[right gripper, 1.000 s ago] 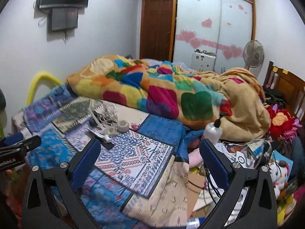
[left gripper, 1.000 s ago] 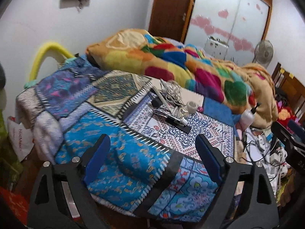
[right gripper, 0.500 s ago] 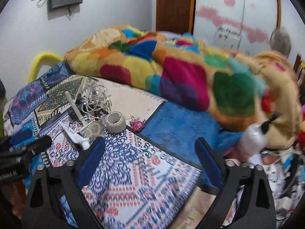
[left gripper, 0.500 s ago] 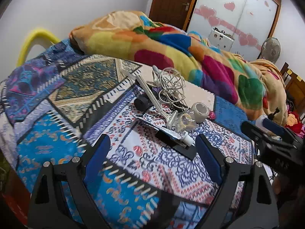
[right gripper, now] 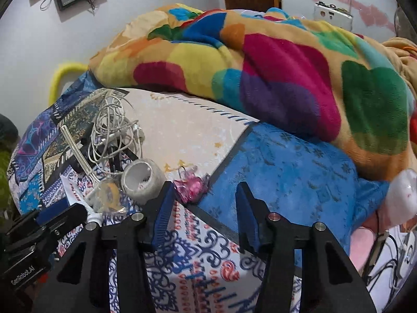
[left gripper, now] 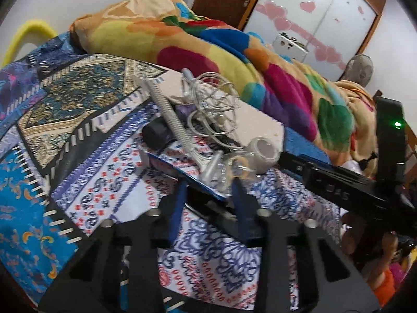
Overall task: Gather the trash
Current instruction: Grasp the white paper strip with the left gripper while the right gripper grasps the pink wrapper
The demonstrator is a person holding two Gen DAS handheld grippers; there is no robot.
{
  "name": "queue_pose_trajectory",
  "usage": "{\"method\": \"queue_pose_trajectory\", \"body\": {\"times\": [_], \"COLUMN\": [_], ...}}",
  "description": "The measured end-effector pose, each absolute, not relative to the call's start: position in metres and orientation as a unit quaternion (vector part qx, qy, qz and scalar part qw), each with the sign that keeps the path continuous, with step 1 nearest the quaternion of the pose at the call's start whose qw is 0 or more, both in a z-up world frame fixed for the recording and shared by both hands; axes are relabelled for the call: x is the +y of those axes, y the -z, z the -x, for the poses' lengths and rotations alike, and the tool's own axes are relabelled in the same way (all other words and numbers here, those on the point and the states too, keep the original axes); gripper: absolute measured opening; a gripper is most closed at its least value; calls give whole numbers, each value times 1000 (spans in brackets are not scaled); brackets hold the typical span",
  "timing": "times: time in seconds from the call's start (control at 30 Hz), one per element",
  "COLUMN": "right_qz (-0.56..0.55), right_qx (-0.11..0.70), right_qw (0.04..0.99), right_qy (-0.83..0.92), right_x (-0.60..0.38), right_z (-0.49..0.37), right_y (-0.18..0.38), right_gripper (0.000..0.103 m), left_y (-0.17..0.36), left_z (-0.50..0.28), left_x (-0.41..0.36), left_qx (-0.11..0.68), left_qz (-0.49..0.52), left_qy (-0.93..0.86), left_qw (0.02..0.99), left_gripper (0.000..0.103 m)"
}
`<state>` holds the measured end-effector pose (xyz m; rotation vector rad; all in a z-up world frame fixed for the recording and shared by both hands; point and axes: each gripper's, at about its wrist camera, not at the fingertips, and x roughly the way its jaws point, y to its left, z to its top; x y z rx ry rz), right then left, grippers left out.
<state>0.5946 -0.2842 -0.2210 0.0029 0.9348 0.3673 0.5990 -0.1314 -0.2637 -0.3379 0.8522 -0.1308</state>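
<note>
A pile of small clutter lies on the patterned bedspread: a white tape roll, crumpled clear plastic, a blue-and-white tube and a tangled white cable. My left gripper is closing, with the tube's near end and a flat black object between its blue fingers; the pads do not press on them. A pink crumpled wrapper lies at the tips of my right gripper, close to its left finger. Those jaws are closing too, without touching it.
A thick multicoloured blanket is heaped along the far side of the bed. A white ridged stick and a black block sit in the pile. A white bottle and cables lie off the bed's right edge. A yellow bar stands at the left.
Both grippers have come down and forward onto the bed, close to the clutter. Both sets of jaws have narrowed from wide open. The right gripper's body now crosses the left wrist view.
</note>
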Motion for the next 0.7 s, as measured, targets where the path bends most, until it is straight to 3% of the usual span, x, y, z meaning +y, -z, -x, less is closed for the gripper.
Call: {"method": "queue_pose_trajectory", "body": {"times": [0.07,0.1,0.13,0.47,0.7], "right_qz": [3,9,16,-11,0], "right_qx": [442,439,437,443,430], "right_qw": [880,881,882,878,884], "right_qy": [-175,-176,-174,-182,-180], "right_x": [-283,-281,-279,-287,-287], "right_z": [-597,-597,-597,-582,-553], "right_y": [221,221,221,212,187], "right_gripper": [40,35,24,24,24], "left_y": [263,263,262,246,214], "left_z": [-598,-597,-597,-575,-552], "left_x": [-133,-133,-132,-135,-141], "left_qx": [410,408,406,409,396], "left_qz": [171,175,177,153,128], "left_qy": [62,61,60,62,66], "left_qw": [894,894,894,897,907], "left_gripper": [22,21,18,3,2]}}
